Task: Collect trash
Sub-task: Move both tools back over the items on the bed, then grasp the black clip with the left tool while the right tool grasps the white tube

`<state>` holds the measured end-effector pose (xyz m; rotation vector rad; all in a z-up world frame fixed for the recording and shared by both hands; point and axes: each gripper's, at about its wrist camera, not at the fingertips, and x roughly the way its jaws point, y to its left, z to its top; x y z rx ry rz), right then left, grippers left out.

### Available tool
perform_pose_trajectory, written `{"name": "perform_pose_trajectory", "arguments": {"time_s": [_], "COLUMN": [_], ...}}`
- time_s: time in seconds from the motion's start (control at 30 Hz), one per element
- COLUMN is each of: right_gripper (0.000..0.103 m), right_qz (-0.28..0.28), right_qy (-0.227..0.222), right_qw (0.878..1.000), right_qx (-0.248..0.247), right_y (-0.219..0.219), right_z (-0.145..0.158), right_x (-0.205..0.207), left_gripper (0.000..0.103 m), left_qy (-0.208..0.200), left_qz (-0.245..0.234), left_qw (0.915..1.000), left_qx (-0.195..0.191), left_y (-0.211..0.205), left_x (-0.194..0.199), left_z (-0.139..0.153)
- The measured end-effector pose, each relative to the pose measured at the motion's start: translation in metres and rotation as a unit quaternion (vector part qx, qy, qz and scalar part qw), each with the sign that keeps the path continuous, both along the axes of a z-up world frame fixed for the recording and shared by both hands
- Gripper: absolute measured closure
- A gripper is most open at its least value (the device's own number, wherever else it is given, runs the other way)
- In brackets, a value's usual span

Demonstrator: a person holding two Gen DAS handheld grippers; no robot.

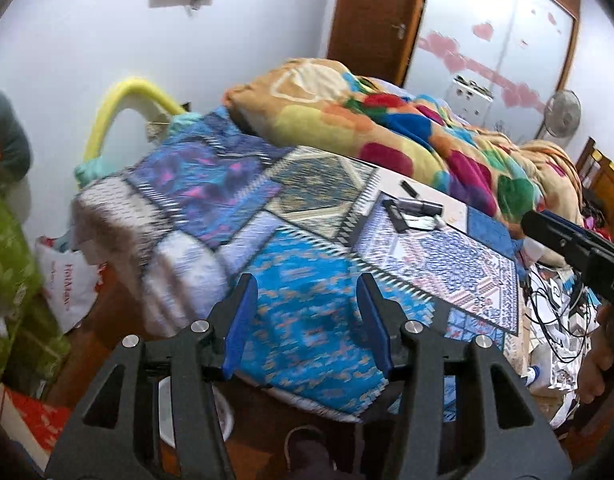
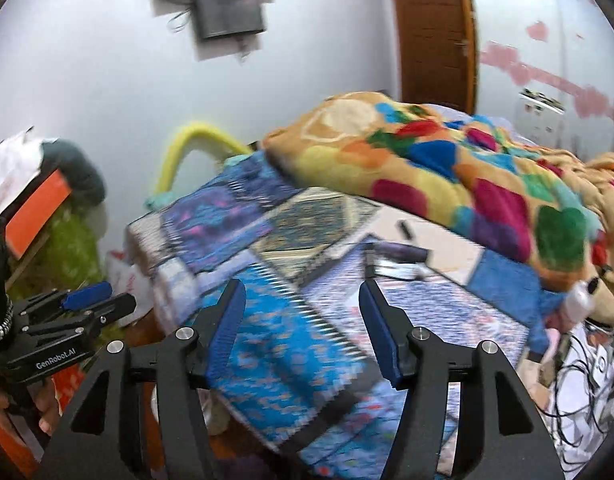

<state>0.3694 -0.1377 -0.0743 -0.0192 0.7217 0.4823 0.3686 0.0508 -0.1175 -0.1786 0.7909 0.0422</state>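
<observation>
A few dark wrappers and small scraps (image 1: 411, 209) lie on the patterned bed cover (image 1: 307, 240), near the far right part of the bed; they also show in the right wrist view (image 2: 399, 258), blurred. My left gripper (image 1: 305, 312) is open and empty above the bed's near corner. My right gripper (image 2: 303, 320) is open and empty, also short of the scraps. The right gripper's body (image 1: 575, 240) shows at the right edge of the left view. The left gripper (image 2: 87, 300) shows at the left edge of the right view.
A bright patchwork blanket (image 1: 407, 128) is heaped along the far side of the bed. A white plastic bag (image 1: 71, 284) sits on the floor left of the bed. Tangled cables and clutter (image 1: 559, 312) lie to the right. A wooden door (image 1: 375, 16) stands behind.
</observation>
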Motion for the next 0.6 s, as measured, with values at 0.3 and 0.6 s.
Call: {"name": "perform_pose_trajectory", "arguments": {"time_s": [0.3, 0.6], "right_gripper": [0.048, 0.048], "right_qz": [-0.064, -0.097], "right_qy": [0.027, 0.064], "right_qw": [0.997, 0.993], "right_qx": [-0.02, -0.015], "right_y": [-0.055, -0.079], "right_z": [-0.029, -0.075], "right_x": [0.045, 0.094], "left_gripper": [0.052, 0.052], "left_qy": [0.025, 0.059], "left_qz": [-0.046, -0.077], "left_qw": [0.9984, 0.9952], "left_qx": [-0.021, -0.013], "left_y": [-0.054, -0.092], "left_x": [0.078, 0.146], "left_z": [-0.027, -0.069]}}
